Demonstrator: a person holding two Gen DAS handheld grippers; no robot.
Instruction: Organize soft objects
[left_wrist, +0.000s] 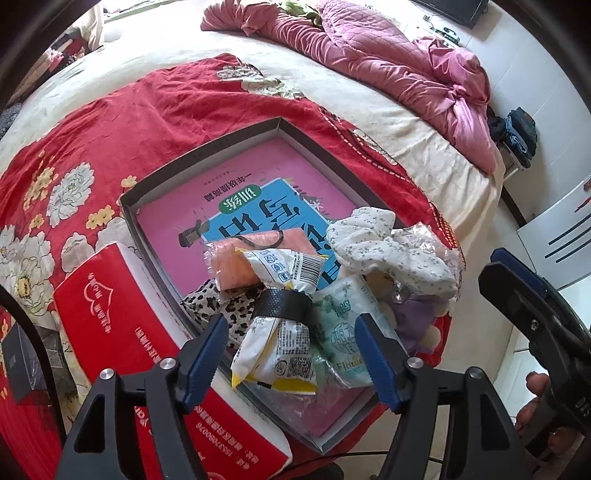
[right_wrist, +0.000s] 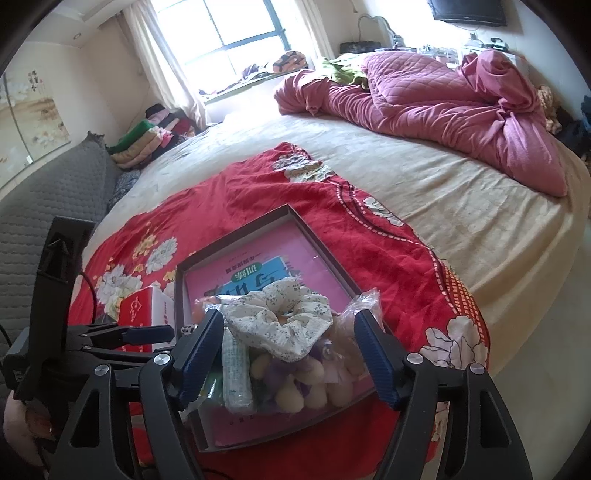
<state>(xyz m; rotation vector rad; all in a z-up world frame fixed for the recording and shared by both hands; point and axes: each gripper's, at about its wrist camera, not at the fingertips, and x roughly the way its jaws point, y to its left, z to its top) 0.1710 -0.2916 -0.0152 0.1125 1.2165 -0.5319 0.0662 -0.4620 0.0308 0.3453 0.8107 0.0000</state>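
Lying between parted left jaws, untouched: snack packet (left_wrist: 275, 332) | right jaws apart

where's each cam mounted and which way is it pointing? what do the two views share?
Left wrist: on the left tool, angled steeply down at the tray of soft items; shows its open fingers over the yellow-white packet, plus the right tool and a hand.
Right wrist: on the right tool, looking across the bed toward the window; open fingers flank the floral scrunchie; left tool visible beside it.
Shared: tray, scrunchie, red tissue box, red floral cloth, pink quilt.
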